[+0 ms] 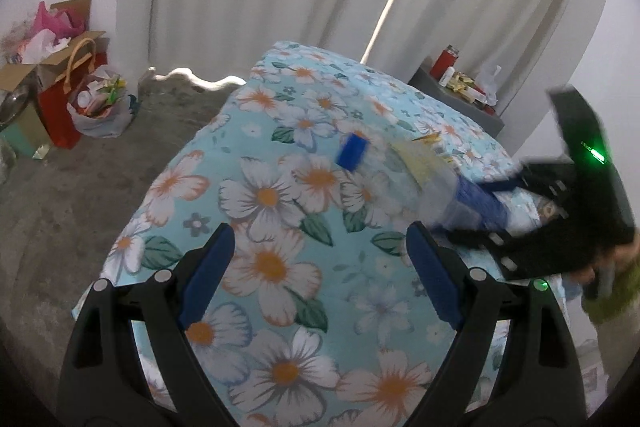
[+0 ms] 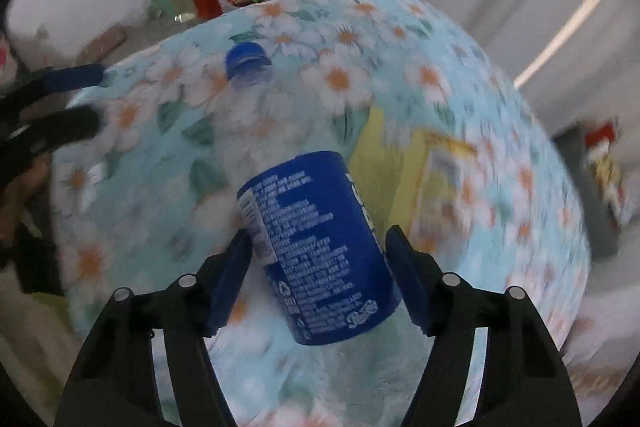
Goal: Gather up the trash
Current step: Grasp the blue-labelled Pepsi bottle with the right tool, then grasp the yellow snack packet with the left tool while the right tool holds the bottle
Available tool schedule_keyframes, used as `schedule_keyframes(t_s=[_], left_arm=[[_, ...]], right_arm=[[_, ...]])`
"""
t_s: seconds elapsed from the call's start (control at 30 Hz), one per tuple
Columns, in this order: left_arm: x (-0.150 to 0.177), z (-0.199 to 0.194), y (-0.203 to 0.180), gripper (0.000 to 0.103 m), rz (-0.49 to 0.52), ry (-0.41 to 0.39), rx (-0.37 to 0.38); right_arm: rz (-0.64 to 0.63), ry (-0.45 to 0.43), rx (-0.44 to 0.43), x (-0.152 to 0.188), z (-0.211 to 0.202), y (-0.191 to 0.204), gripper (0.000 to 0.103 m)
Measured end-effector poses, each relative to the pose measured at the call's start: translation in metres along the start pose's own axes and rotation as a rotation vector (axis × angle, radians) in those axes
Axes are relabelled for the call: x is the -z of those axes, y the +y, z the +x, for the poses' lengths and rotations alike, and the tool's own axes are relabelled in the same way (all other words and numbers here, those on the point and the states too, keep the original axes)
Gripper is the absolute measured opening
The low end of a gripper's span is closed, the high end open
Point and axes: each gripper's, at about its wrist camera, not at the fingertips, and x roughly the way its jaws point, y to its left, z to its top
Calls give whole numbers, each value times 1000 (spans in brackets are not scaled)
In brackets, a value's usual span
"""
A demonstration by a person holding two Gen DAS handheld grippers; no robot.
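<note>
A clear plastic bottle [image 2: 316, 239] with a blue label and blue cap [image 2: 246, 57] sits between my right gripper's [image 2: 320, 251] blue pads, held above the floral bedspread [image 2: 400, 75]. The same bottle shows in the left wrist view [image 1: 460, 195], with its cap [image 1: 352, 151] pointing left, gripped by the right gripper [image 1: 488, 211] at the right. My left gripper [image 1: 320, 243] is open and empty over the bedspread [image 1: 280, 195]. A yellow paper packet [image 2: 404, 179] lies on the bed behind the bottle; it also shows in the left wrist view [image 1: 420, 159].
A white trash bag [image 1: 104, 107], a red gift bag [image 1: 64, 107] and cardboard boxes [image 1: 48, 63] stand on the grey floor at the left wall. A grey nightstand [image 1: 460, 99] with a red flask [image 1: 444, 63] and clutter stands past the bed. White curtains hang behind.
</note>
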Motion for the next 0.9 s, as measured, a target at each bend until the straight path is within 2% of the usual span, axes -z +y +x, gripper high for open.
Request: schedule_keyframes(t_s=[0.13, 0.27, 0.43, 0.47, 0.53, 0.63, 0.7, 0.77, 0.83, 0.9], left_arm=[[-9, 16, -15, 83, 36, 23, 41], [-25, 46, -33, 82, 25, 101, 115], [-59, 103, -64, 79, 36, 242, 210], [-65, 113, -68, 79, 44, 263, 219], [-76, 148, -76, 79, 36, 357, 202], [-79, 183, -73, 75, -45, 459, 167], [-82, 183, -79, 74, -58, 440, 175], [-78, 182, -83, 64, -110, 440, 209], [-68, 182, -90, 60, -151, 438, 238], [-62, 183, -99, 56, -127, 397, 213]], right_arm=[[213, 15, -28, 66, -31, -19, 61], [483, 28, -8, 132, -45, -47, 60], [864, -77, -51, 205, -67, -73, 60], [902, -95, -60, 213, -69, -73, 60], [983, -137, -84, 228, -70, -74, 60], [1050, -179, -104, 238, -70, -76, 60], [1080, -200, -116, 242, -70, -77, 60], [1097, -211, -127, 244, -67, -77, 60], [1100, -218, -126, 244, -66, -77, 60], [1101, -222, -127, 241, -66, -75, 60]])
